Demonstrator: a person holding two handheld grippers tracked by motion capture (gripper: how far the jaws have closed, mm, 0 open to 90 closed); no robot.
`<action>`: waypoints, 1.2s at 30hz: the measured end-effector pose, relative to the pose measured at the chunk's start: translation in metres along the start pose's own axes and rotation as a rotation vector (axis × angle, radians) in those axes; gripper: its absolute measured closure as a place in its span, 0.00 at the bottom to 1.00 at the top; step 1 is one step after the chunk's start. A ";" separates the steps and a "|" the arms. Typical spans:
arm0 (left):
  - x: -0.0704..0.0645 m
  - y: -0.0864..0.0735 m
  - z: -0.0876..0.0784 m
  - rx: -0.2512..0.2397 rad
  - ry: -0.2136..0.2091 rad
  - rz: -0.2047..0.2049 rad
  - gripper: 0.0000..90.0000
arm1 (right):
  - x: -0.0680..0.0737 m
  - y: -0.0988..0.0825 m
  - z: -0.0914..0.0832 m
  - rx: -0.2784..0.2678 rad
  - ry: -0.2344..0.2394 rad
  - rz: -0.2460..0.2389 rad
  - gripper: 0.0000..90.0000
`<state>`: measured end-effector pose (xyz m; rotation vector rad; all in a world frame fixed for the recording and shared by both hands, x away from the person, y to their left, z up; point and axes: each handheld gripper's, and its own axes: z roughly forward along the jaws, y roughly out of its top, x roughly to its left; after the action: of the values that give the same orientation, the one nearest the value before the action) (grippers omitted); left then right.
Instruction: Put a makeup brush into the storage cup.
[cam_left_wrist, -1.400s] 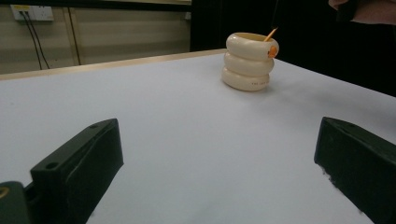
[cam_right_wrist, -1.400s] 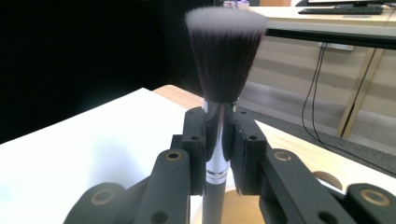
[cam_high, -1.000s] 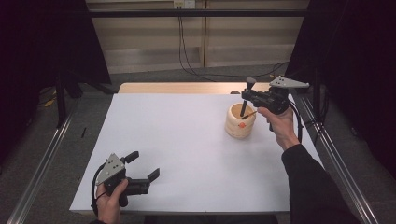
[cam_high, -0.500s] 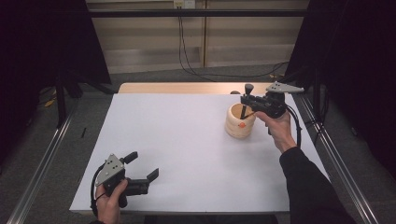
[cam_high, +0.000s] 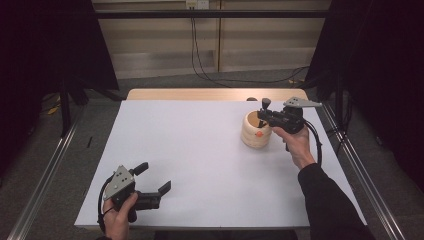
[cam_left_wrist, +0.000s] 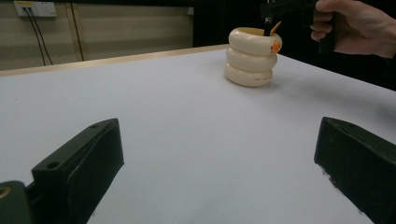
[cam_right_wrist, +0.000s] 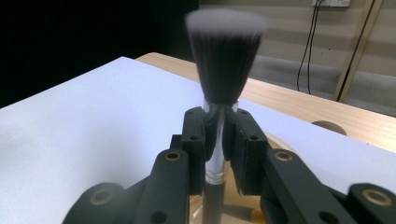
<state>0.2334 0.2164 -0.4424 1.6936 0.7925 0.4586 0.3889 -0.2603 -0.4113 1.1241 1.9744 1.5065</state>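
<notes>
High view: right gripper (cam_high: 263, 116), far right, clamped on a makeup brush (cam_high: 265, 104) held upright, handle end inside the cream ringed holder (cam_high: 256, 131); left gripper (cam_high: 152, 180) near left, jaws spread, empty. Left gripper view: holder (cam_left_wrist: 252, 57) stands far right on the white table (cam_left_wrist: 177, 116), handle just within its rim. Right gripper view: pads (cam_right_wrist: 196, 140) pinch the silver ferrule, bristles (cam_right_wrist: 225, 51) up. Advice: lower plumb, centred over the mouth; release only once the handle bottoms.
</notes>
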 end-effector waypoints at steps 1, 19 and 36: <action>0.000 0.000 0.000 0.000 -0.002 -0.002 0.01 | 0.000 -0.001 0.000 0.002 0.000 0.000 0.86; 0.001 0.000 0.000 -0.007 0.006 -0.008 0.01 | -0.002 -0.011 0.002 0.011 -0.004 0.012 0.78; 0.001 0.000 0.002 -0.009 -0.003 -0.004 0.01 | 0.004 -0.007 0.000 -0.021 -0.033 0.009 0.21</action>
<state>0.2353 0.2160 -0.4425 1.6834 0.7903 0.4560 0.3847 -0.2577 -0.4172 1.1438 1.9297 1.5000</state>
